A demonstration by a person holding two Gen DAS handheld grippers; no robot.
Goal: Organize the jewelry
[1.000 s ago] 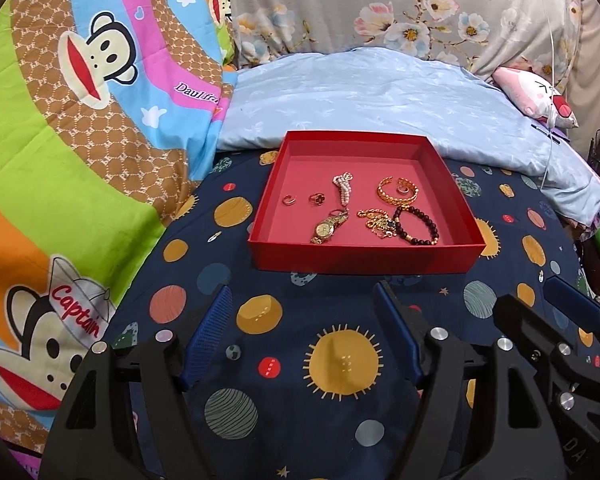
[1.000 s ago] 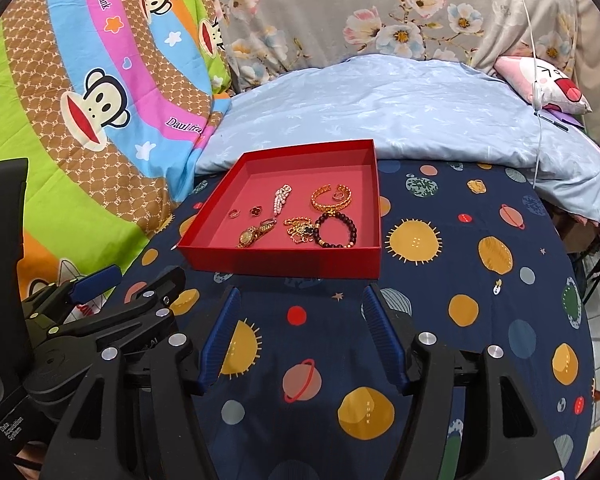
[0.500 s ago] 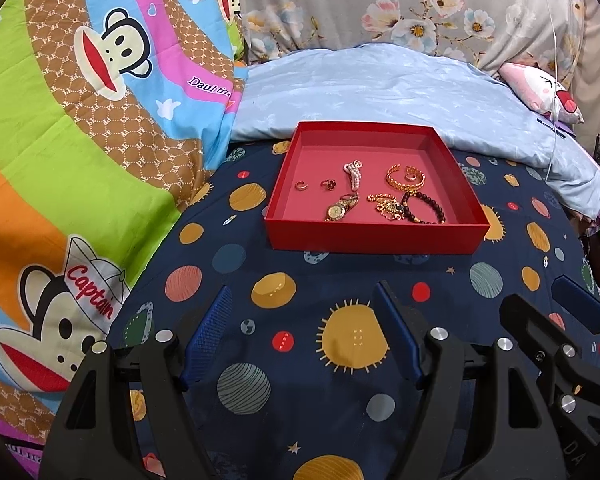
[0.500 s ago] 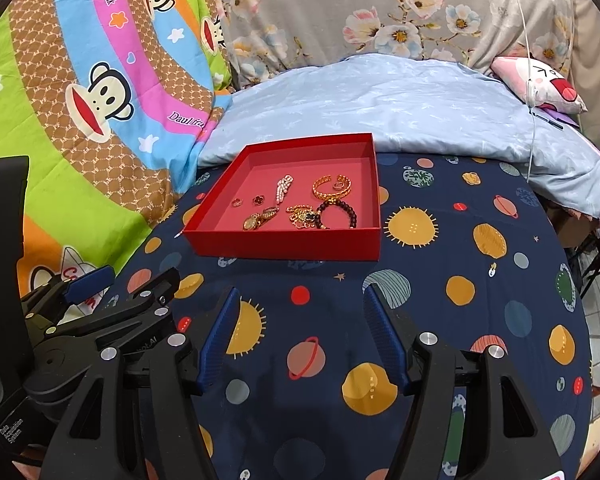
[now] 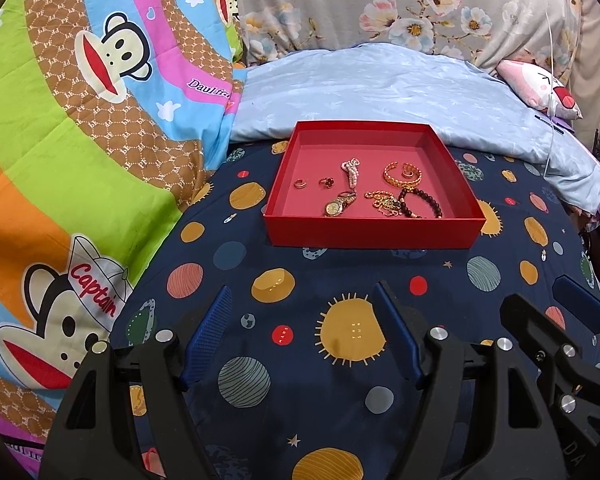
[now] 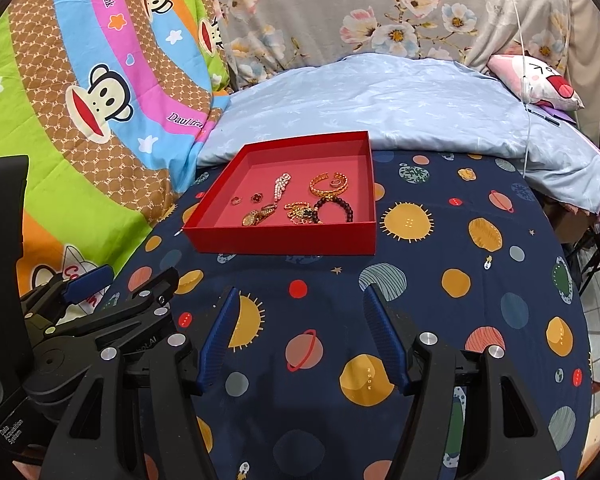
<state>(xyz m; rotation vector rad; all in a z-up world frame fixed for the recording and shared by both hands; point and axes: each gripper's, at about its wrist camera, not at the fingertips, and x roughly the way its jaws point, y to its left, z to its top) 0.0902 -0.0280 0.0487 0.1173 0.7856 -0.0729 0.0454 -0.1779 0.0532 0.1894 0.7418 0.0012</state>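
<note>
A shallow red tray (image 5: 372, 232) (image 6: 284, 242) lies on the planet-print sheet. In it are a gold watch (image 5: 336, 206) (image 6: 256, 217), a pearl piece (image 5: 351, 170) (image 6: 281, 186), a gold bangle (image 5: 402, 174) (image 6: 328, 184), a dark bead bracelet (image 5: 420, 202) (image 6: 335, 209), a gold chain (image 5: 382, 200) (image 6: 298, 212) and two small rings (image 5: 313, 183) (image 6: 246, 199). My left gripper (image 5: 303, 294) is open and empty, well short of the tray. My right gripper (image 6: 300, 294) is open and empty too, beside the left one (image 6: 100, 312).
A light blue quilt (image 5: 400, 92) lies behind the tray. A bright monkey-print blanket (image 5: 80, 140) rises on the left. A pink cushion (image 5: 540, 88) and a white cable (image 5: 550, 80) are at the far right. The bed edge drops off at the right (image 6: 592, 280).
Both grippers have drawn back from the tray, which now looks smaller and farther. The jewelry in the tray has not moved. Both stay open.
</note>
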